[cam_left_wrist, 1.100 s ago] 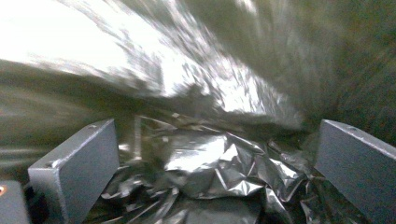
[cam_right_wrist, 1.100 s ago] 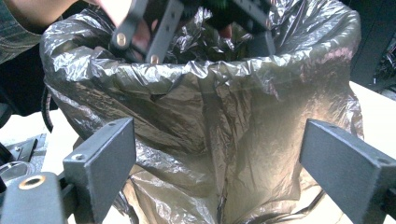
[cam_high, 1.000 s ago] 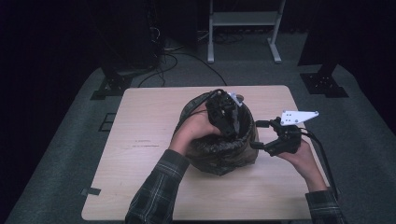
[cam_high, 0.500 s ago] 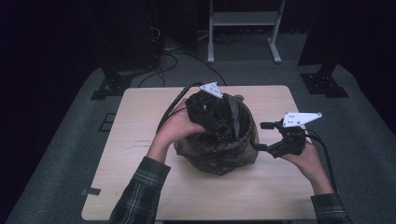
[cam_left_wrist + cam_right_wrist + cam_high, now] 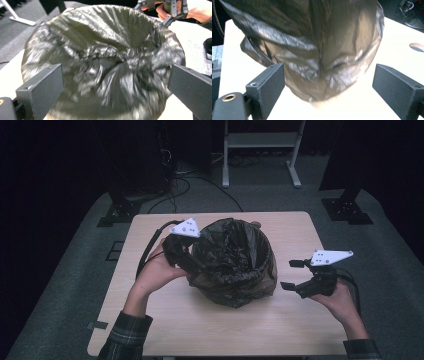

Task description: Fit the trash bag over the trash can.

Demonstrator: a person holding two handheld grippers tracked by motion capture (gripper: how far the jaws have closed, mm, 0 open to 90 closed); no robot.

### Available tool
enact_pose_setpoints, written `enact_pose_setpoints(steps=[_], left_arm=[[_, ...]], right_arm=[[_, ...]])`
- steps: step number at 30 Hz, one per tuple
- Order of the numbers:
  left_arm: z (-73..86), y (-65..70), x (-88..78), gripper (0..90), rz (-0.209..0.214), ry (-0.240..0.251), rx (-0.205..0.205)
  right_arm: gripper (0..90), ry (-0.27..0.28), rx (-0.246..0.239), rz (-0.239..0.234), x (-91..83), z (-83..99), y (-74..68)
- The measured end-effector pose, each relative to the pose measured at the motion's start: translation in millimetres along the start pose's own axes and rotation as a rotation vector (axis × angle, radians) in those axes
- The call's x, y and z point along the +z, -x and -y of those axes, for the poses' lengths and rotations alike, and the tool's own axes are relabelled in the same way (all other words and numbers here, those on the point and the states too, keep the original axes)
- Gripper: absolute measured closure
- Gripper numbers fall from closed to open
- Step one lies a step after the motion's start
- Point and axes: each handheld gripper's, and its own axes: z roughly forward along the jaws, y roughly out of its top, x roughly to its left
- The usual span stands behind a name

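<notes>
A small bin lined with a black plastic bag stands on the light wooden table, roughly at its middle. The bag is draped over the rim, its crumpled film sunk into the opening and its loose edge hanging down the outside wall.

The left gripper sits at the bin's left side, close against the hanging film; whether it touches the film cannot be told from the high view. In the left gripper view its two black jaws stand wide apart with nothing between them, and the bag's mouth lies just ahead, blurred. The left hand holds the tool from below, with a cable looping off toward the table's left edge.

The right gripper is held to the right of the bin, apart from it, with bare table showing between. Its jaws are likewise spread wide and empty; the right gripper view looks at the bag's outer side, where the film folds down to the table surface. The right hand grips the tool near the table's right edge.

The same right gripper appears beyond the far rim in the left gripper view
</notes>
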Motion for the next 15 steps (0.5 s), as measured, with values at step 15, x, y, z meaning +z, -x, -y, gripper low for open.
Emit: enact_pose_setpoints(steps=[15], left_arm=[[110.7,23.6,-24.5,0.0,-0.065,0.037,-0.055]], right_arm=[[9.7,-0.046,0.044,0.041,-11.5,41.2,-2.9]])
